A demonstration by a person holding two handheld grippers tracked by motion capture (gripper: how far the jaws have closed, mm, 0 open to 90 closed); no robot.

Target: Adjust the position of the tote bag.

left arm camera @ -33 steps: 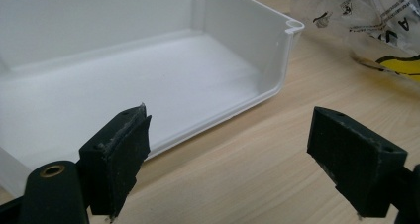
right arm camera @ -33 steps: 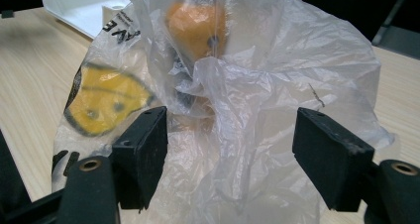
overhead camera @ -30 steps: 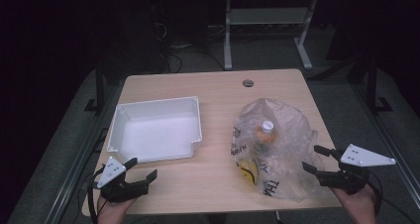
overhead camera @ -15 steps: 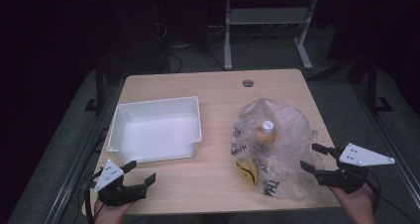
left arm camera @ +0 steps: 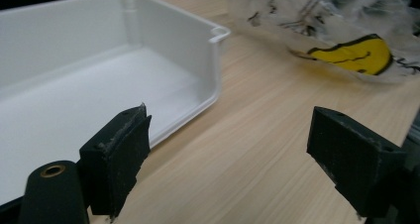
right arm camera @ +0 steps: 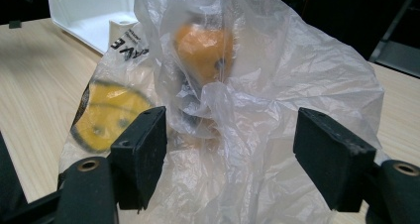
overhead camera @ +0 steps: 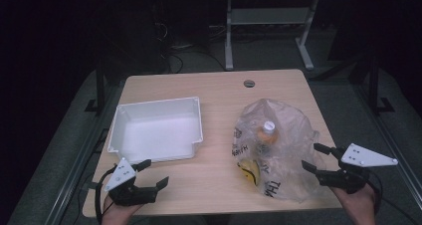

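Observation:
A crumpled clear plastic bag [overhead camera: 286, 128] with a yellow smiley print [overhead camera: 247, 169] lies on the right half of the wooden table. Inside it stands an orange bottle [overhead camera: 263, 138] with a white cap. My right gripper [overhead camera: 311, 156] is open at the bag's near right edge. In the right gripper view its jaws [right arm camera: 230, 149] straddle the bag's film [right arm camera: 297, 75], and the orange bottle [right arm camera: 203, 45] is beyond them. My left gripper [overhead camera: 155, 171] is open and holds nothing, just in front of the white tray [overhead camera: 158, 104]. In the left gripper view [left arm camera: 228, 149] the tray's corner [left arm camera: 213, 60] is near its left jaw.
The tray [left arm camera: 74, 90] has nothing in it. A round cable hole [overhead camera: 249, 83] sits near the table's far edge. A metal stand [overhead camera: 268, 21] and cables are on the dark floor beyond the table. Bare wood [overhead camera: 214, 165] lies between tray and bag.
My left gripper has slid slightly toward the near edge of the table. The right gripper has barely moved beside the bag.

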